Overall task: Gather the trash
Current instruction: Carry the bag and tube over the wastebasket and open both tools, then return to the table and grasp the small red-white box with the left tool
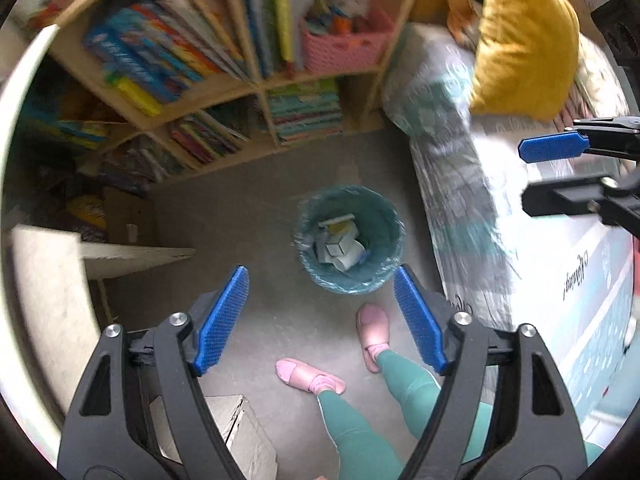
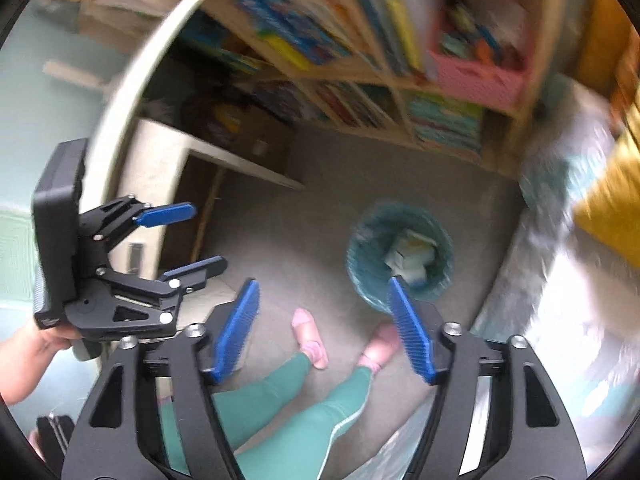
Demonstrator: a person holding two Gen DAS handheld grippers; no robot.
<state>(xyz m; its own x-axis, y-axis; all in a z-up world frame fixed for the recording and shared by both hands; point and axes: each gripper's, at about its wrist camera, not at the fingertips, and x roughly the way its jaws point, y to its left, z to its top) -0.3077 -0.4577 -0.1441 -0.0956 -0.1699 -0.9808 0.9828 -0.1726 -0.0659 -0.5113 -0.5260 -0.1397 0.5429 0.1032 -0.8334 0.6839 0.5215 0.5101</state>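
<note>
A teal trash bin [image 1: 347,240] with a clear liner stands on the grey floor and holds several pieces of paper and card trash [image 1: 338,246]. My left gripper [image 1: 320,276] is open and empty, high above the floor, with the bin between and beyond its blue pads. The right gripper shows at the right edge of the left wrist view [image 1: 532,172], open. In the right wrist view the bin [image 2: 400,254] sits just past the right pad, my right gripper [image 2: 322,288] is open and empty, and the left gripper [image 2: 200,236] is open at the left.
A wooden bookshelf [image 1: 256,84] with books and a pink basket [image 1: 346,46] stands behind the bin. A bed [image 1: 500,200] with a yellow pillow [image 1: 524,40] is at the right. A white desk [image 1: 48,280] is at the left, a cardboard box [image 1: 240,436] below. The person's legs and pink slippers [image 1: 372,336] are near the bin.
</note>
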